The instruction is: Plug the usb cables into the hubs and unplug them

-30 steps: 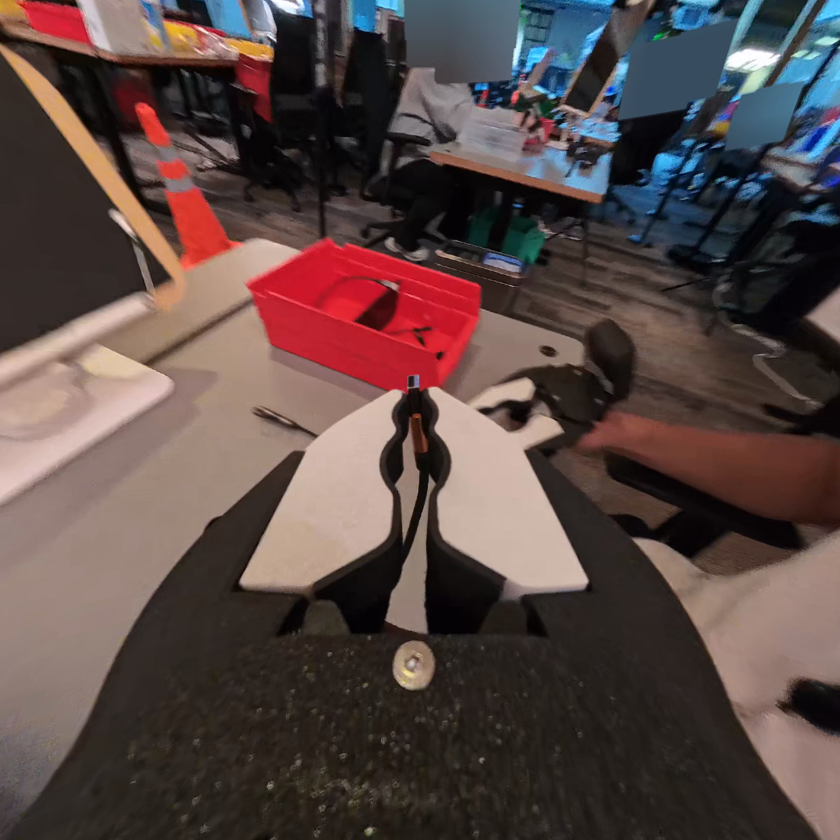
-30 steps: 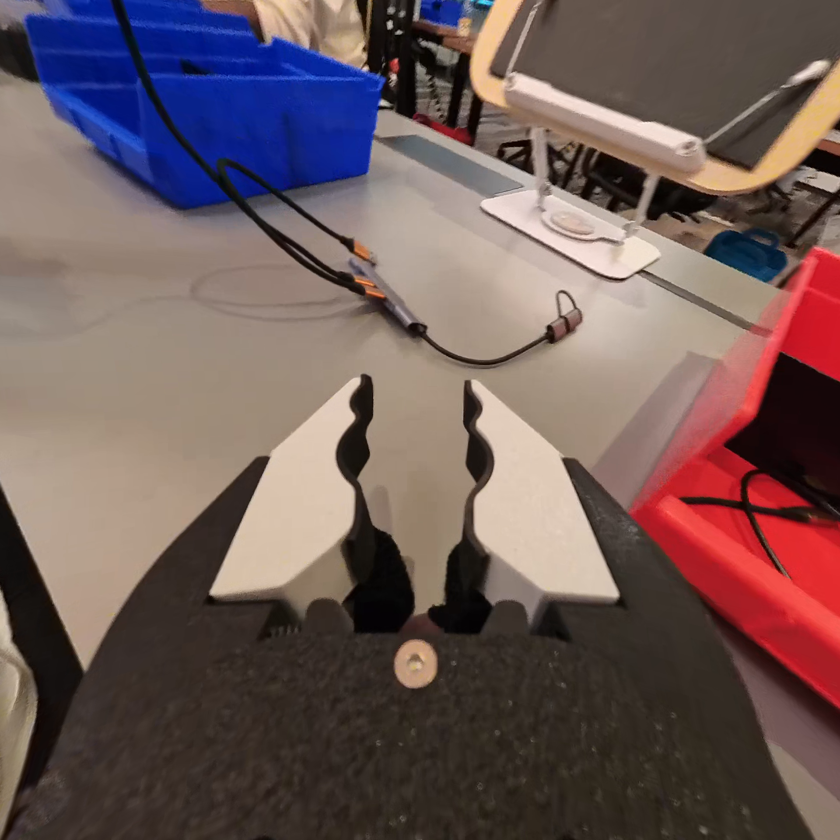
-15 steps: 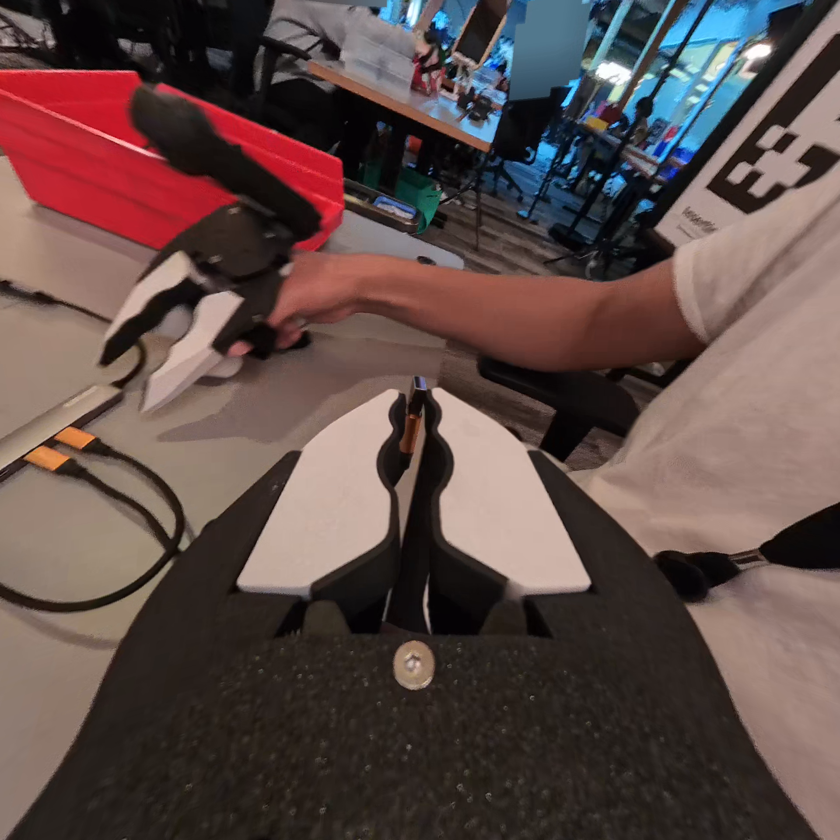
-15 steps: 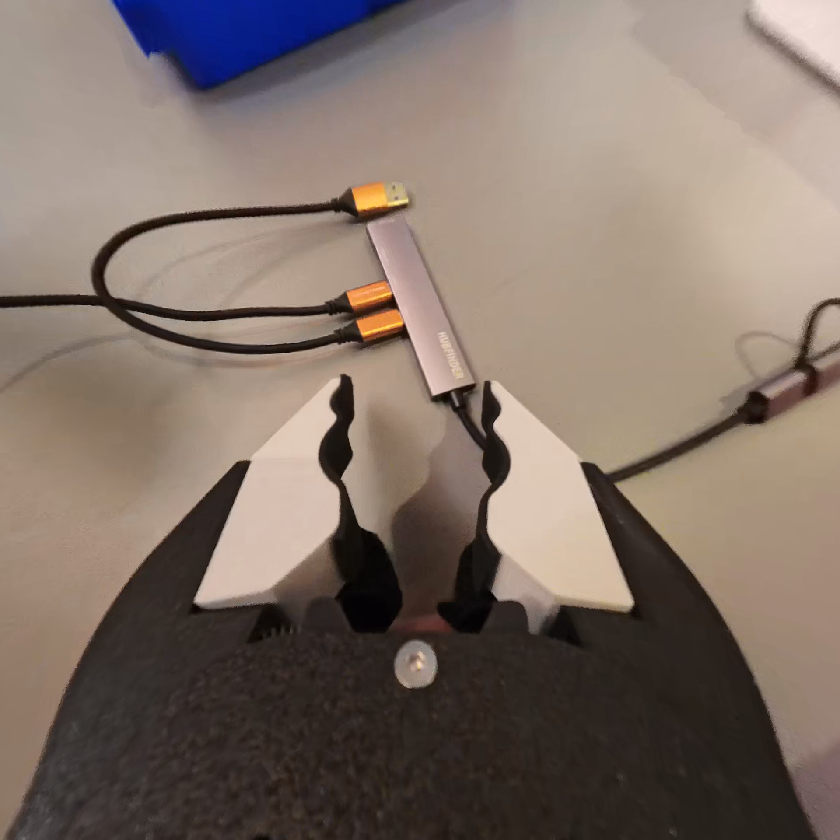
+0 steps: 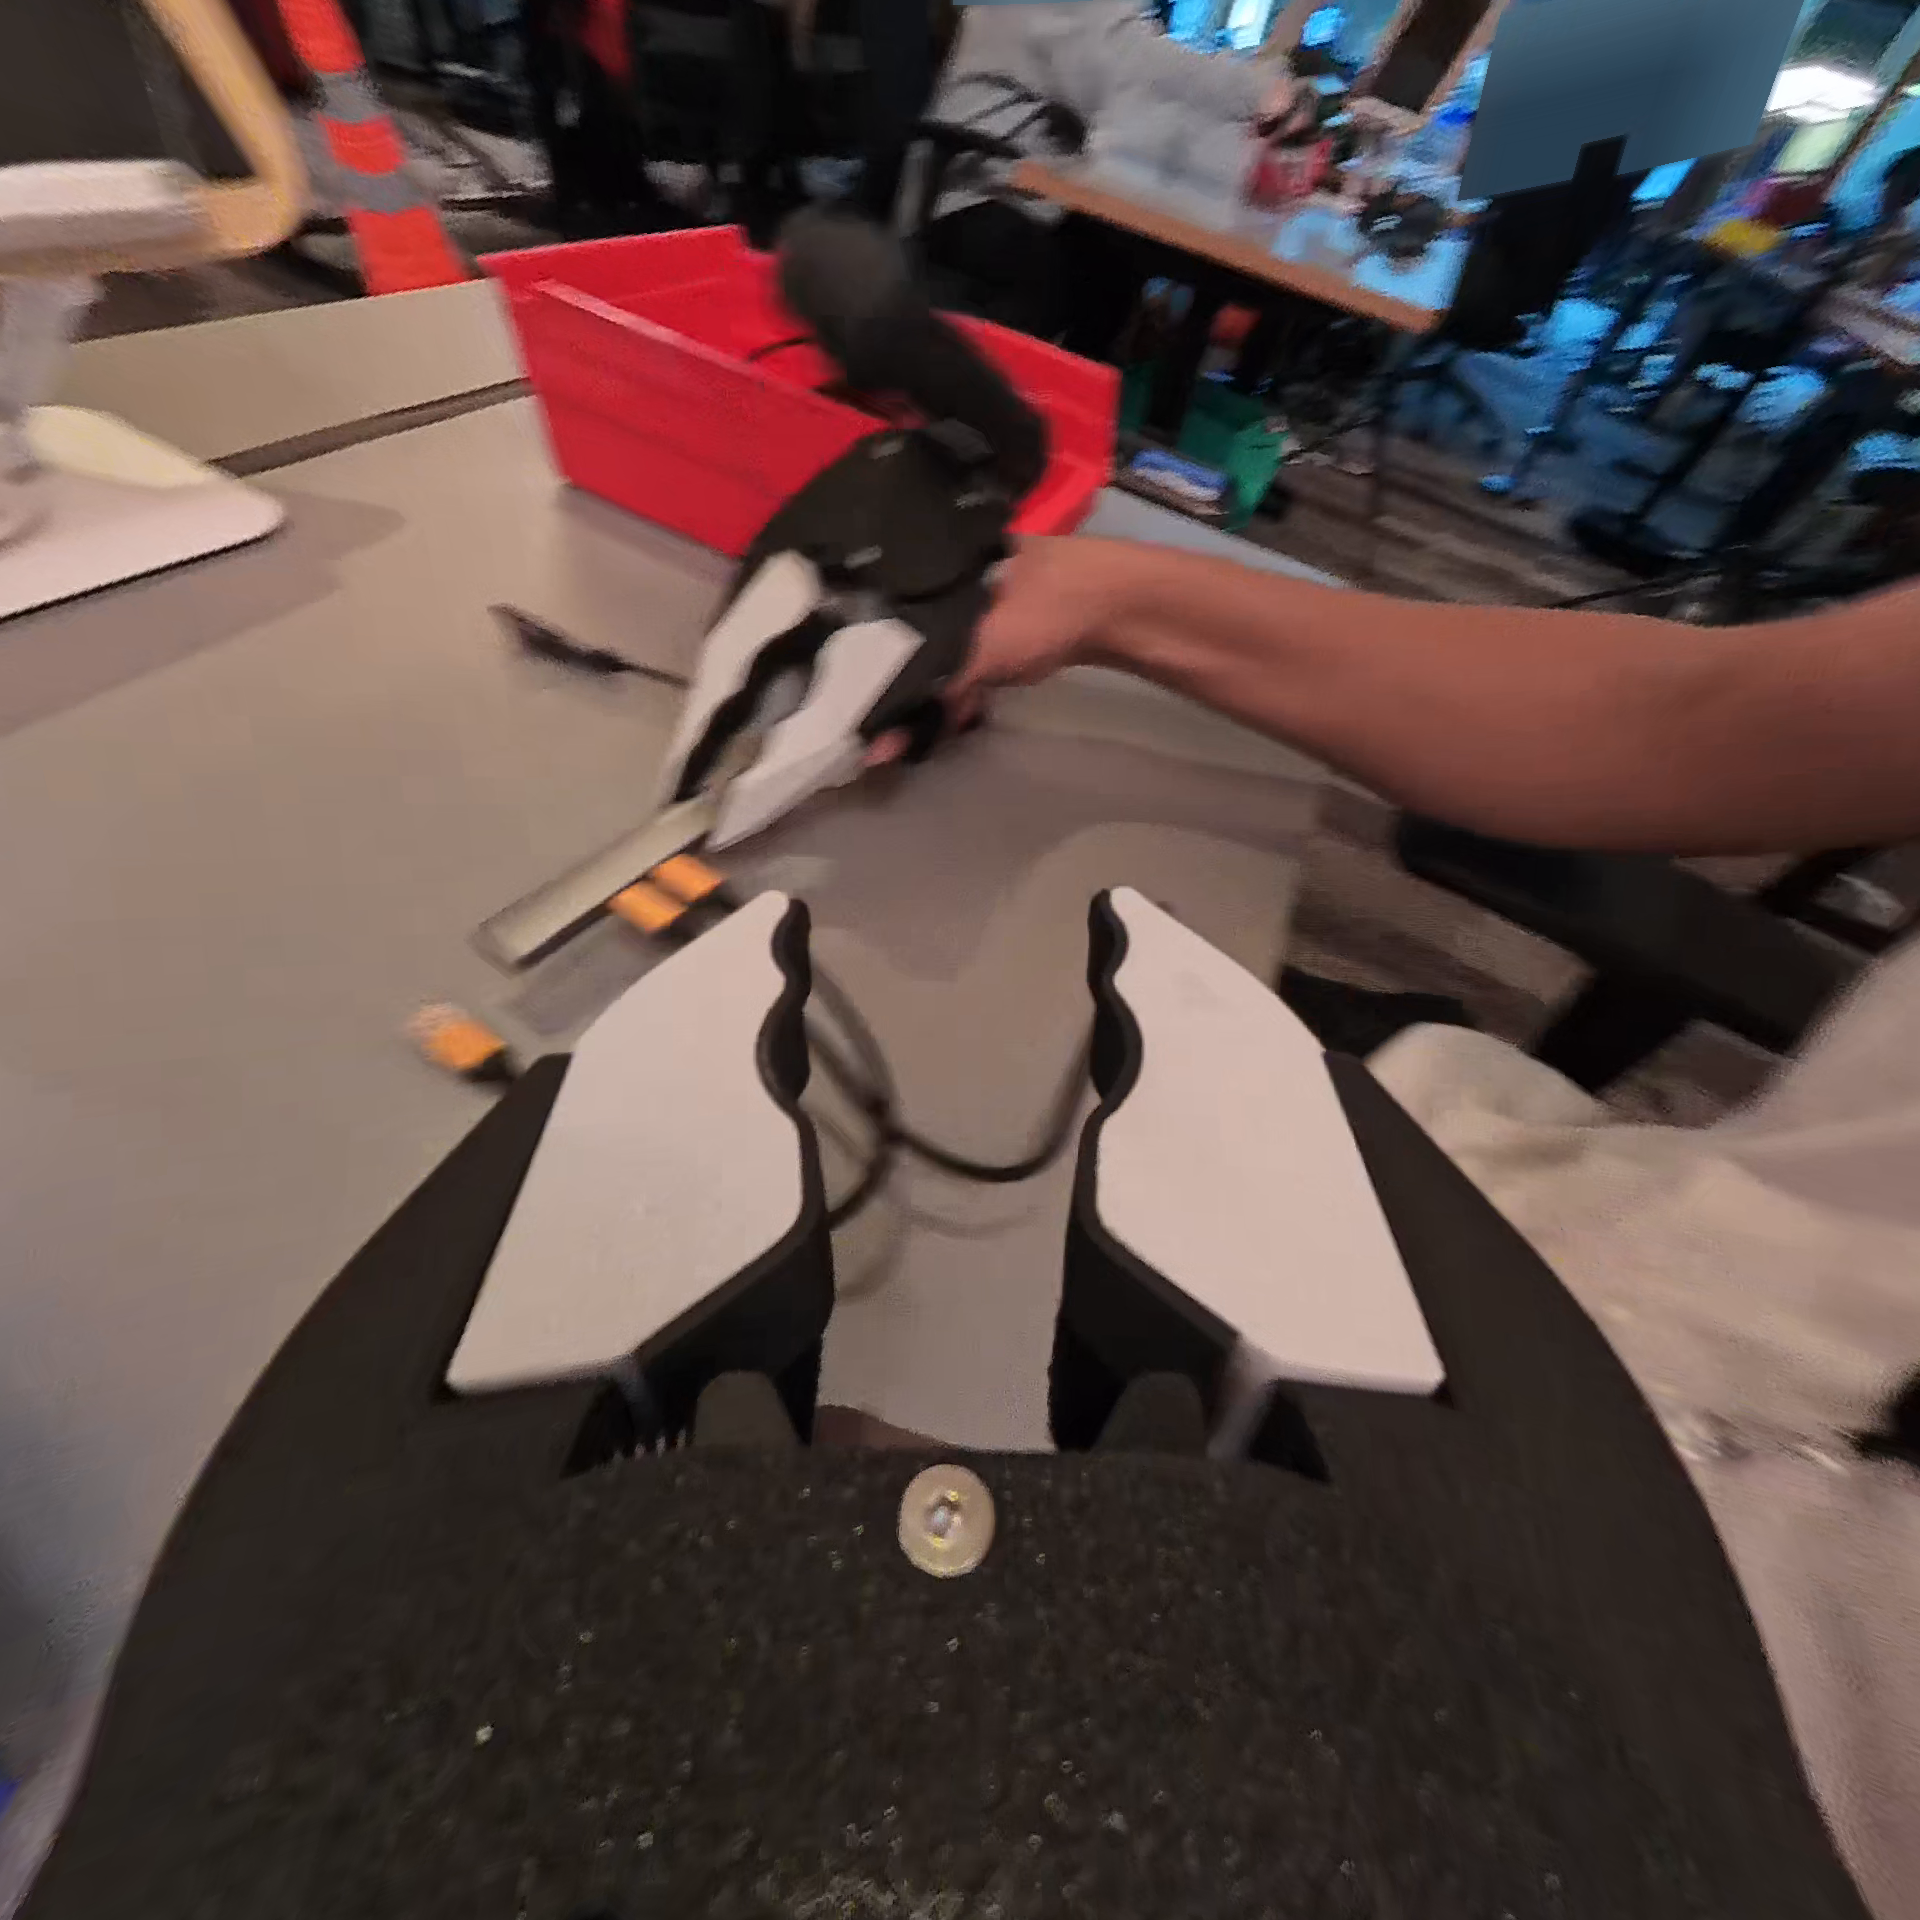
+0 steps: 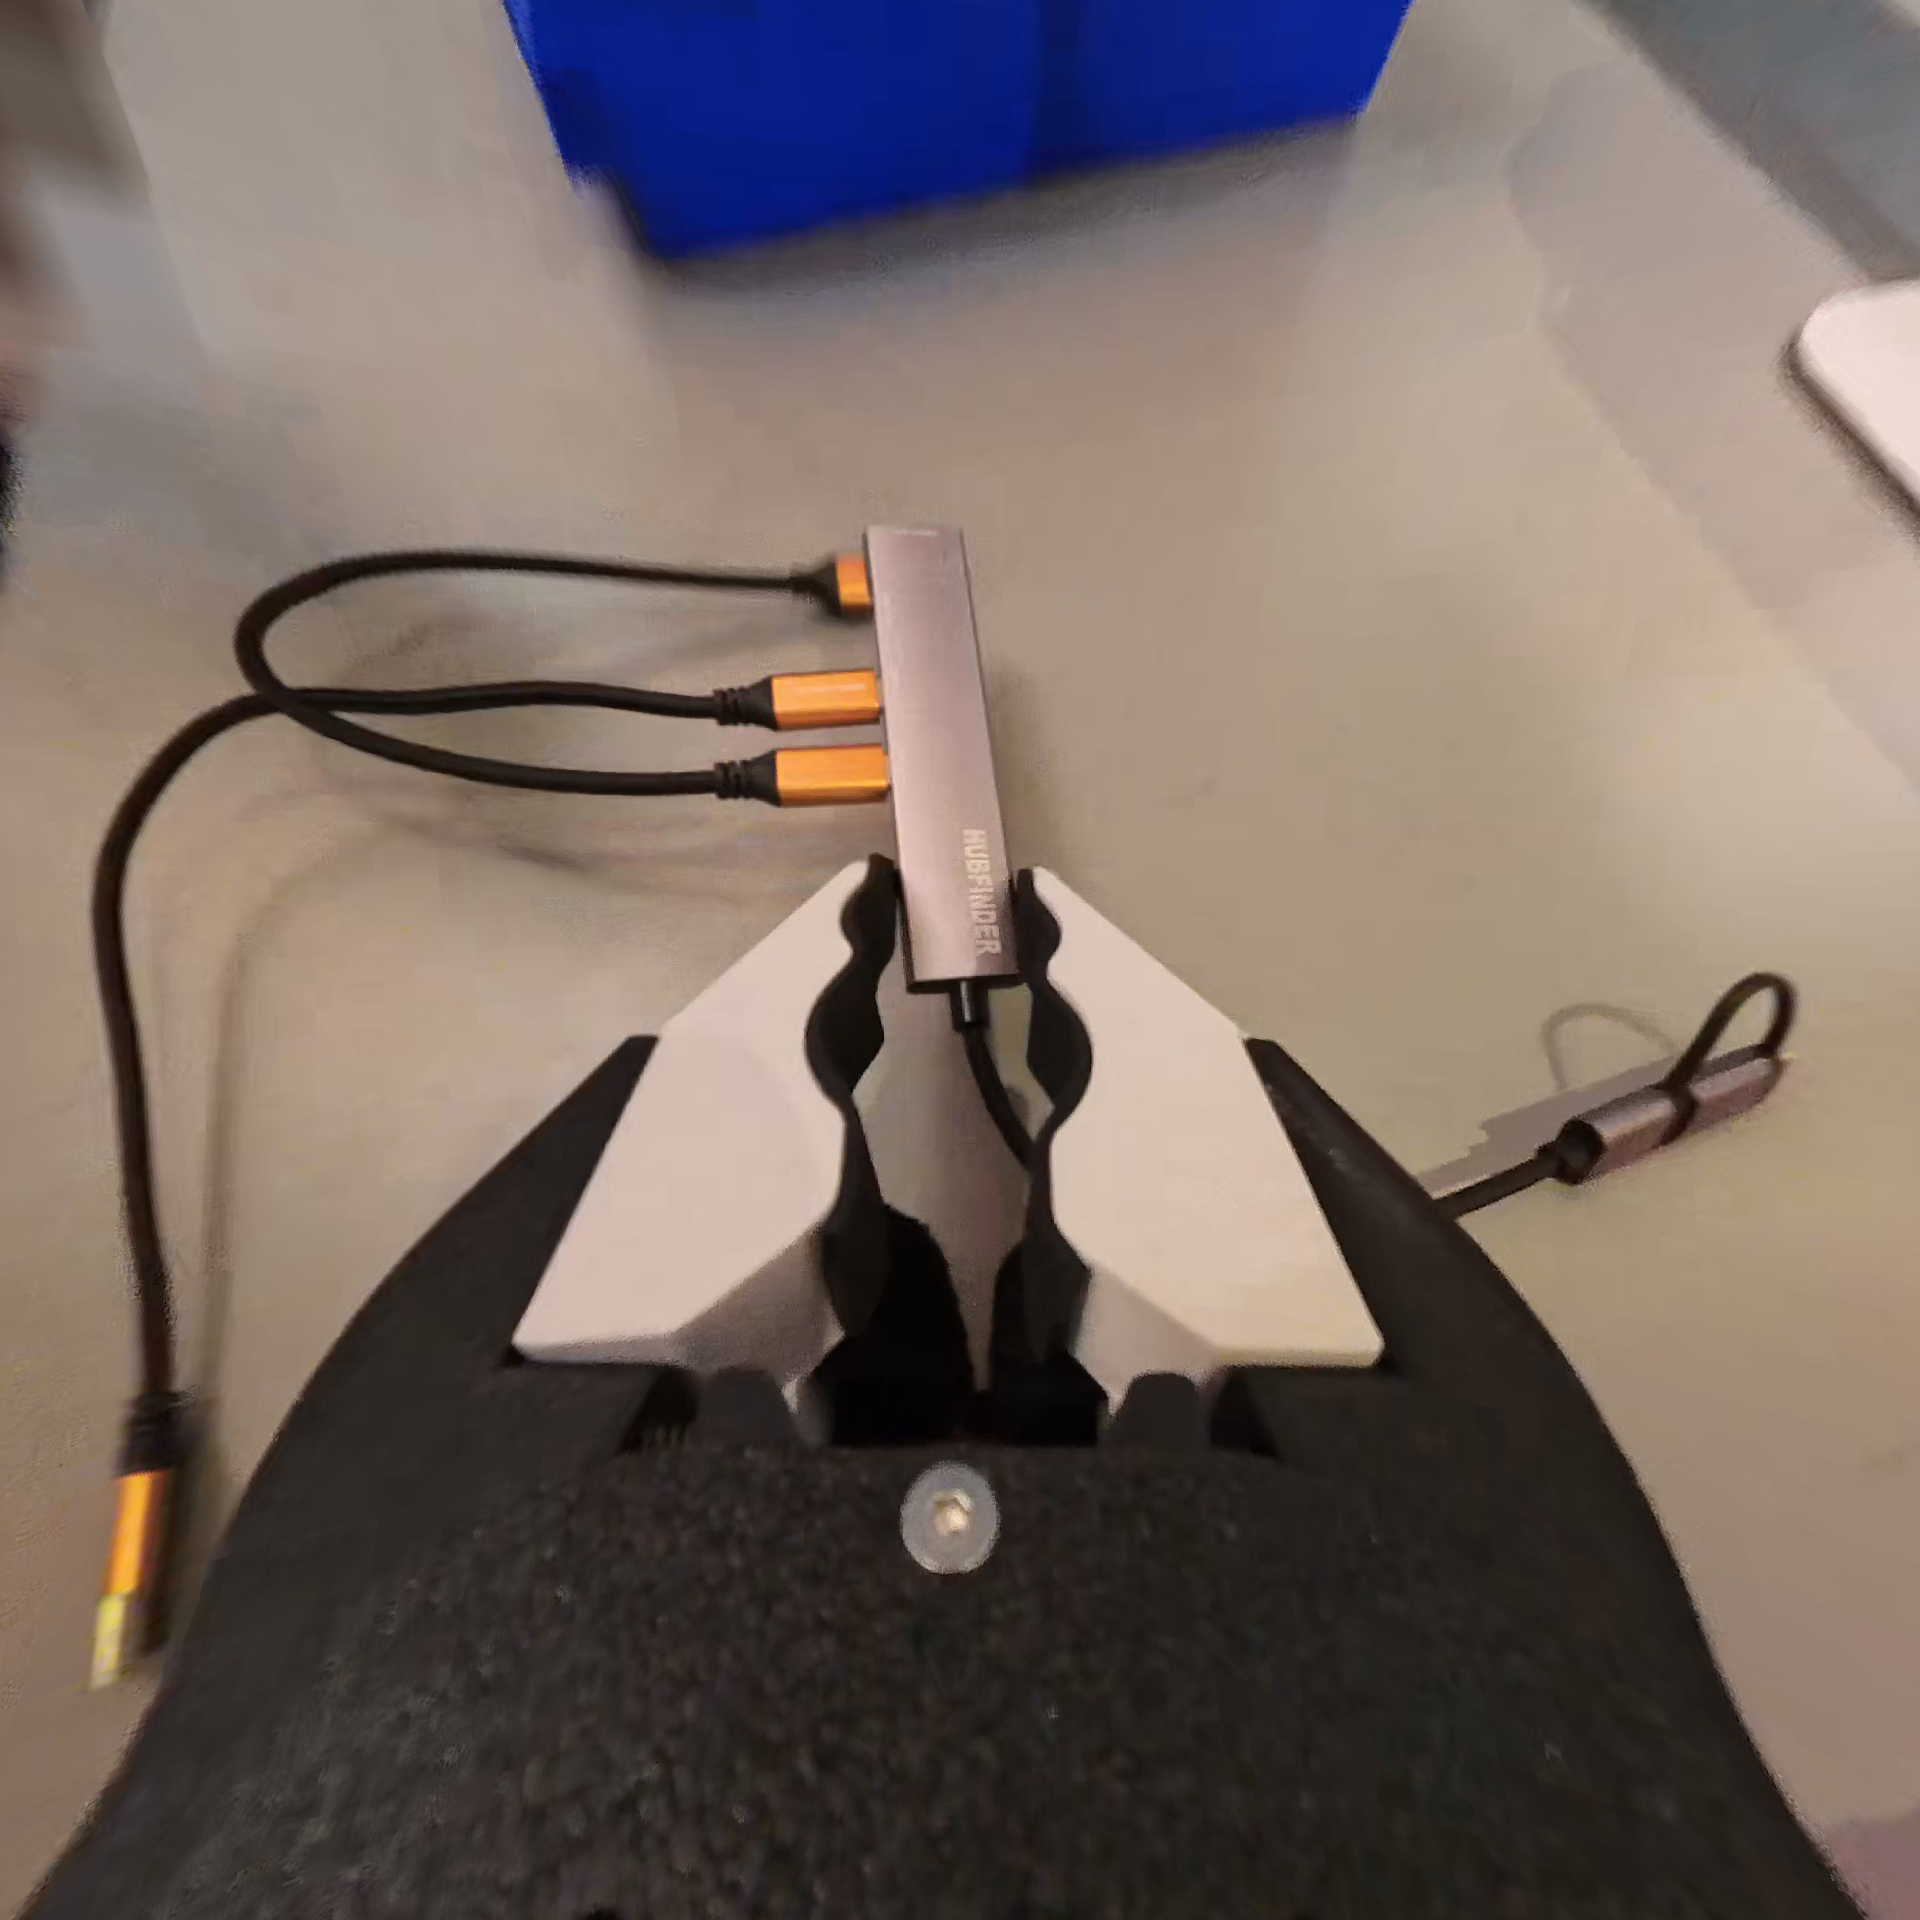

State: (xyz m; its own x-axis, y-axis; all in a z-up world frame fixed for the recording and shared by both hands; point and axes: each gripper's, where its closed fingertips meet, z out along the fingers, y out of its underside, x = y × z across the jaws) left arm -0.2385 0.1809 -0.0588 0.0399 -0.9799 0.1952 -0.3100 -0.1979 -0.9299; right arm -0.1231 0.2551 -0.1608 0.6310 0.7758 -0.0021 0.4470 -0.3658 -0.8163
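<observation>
My right gripper is shut on the near end of a slim grey USB hub on the grey table. Two orange plugs on black cables sit in the hub's left side. A third orange plug lies by its far end. Another loose orange plug lies at lower left. My left gripper is open and empty, low over the table, with a black cable under its fingers. The left wrist view shows the right gripper on the hub.
A blue bin stands beyond the hub. A red bin stands behind the right gripper. The hub's own lead ends in a grey connector at the right. A white stand base sits far left. A person's arm reaches across.
My left gripper has opened and let go of the orange plug it held. My right gripper has moved forward and shut on the hub's near end.
</observation>
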